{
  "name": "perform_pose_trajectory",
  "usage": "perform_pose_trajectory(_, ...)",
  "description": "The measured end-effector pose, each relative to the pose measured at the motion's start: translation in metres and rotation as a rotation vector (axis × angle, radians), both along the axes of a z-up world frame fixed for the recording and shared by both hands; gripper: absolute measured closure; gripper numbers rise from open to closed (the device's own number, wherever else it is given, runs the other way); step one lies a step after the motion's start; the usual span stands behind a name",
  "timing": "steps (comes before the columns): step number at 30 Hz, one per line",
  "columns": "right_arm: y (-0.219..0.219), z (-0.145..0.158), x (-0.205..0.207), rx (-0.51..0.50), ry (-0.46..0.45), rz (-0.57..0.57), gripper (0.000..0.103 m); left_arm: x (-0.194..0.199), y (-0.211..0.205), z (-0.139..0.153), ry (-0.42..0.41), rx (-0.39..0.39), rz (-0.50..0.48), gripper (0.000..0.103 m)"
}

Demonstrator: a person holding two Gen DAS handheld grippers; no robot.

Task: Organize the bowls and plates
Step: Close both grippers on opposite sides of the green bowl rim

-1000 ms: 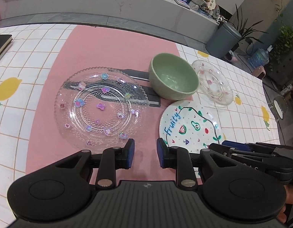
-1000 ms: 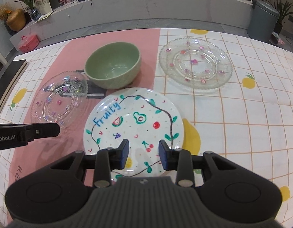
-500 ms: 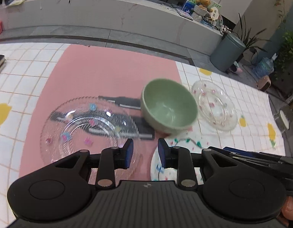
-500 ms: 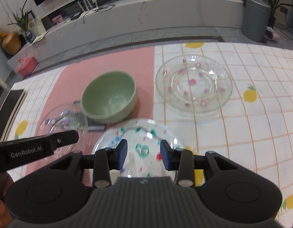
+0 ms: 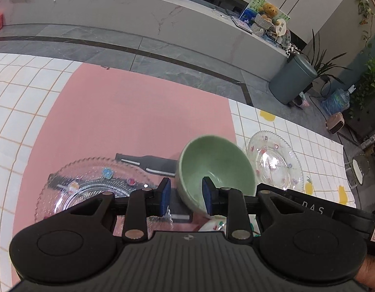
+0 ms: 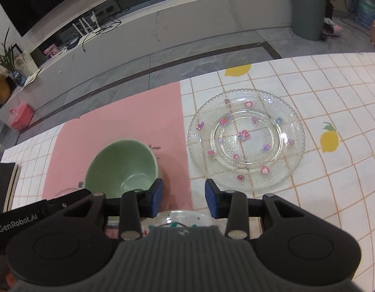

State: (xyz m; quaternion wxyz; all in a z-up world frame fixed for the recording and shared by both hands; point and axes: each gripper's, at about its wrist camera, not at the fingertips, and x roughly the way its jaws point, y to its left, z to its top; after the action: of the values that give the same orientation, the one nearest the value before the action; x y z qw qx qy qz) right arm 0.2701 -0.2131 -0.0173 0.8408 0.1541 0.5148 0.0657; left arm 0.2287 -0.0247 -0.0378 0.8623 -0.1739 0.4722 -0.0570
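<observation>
Both grippers, the left (image 5: 185,196) and the right (image 6: 183,200), partly open and empty, have moved forward from the painted plate (image 6: 185,216), now under them, to the green bowl (image 5: 214,168) just ahead, seemingly the next pick.

I saw the green bowl (image 5: 215,168) upright and empty on the pink mat, with a clear glass plate (image 5: 90,189) dotted with small coloured decorations lying flat to its left, over part of a flat dark object. A second glass plate (image 6: 247,141) of the same beaded, flower-dotted kind lay flat on the checked cloth to the bowl's right, apart from it. Nearest me, I could make out only the far rim of the white painted plate (image 6: 185,217), just in front of the bowl.
</observation>
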Motion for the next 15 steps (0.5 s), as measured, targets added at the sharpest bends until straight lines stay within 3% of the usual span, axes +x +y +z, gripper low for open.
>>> perform_pose_trajectory(7, -0.003, 0.003, 0.005, 0.067, -0.037, -0.062, 0.064, 0.011, -0.004, -0.009, 0.011, -0.005, 0.000, 0.071)
perform_pose_trajectory(15, 0.019, -0.023, 0.013, 0.050, 0.030, -0.025, 0.064, 0.019, -0.005, -0.022, 0.045, 0.000, -0.002, 0.076)
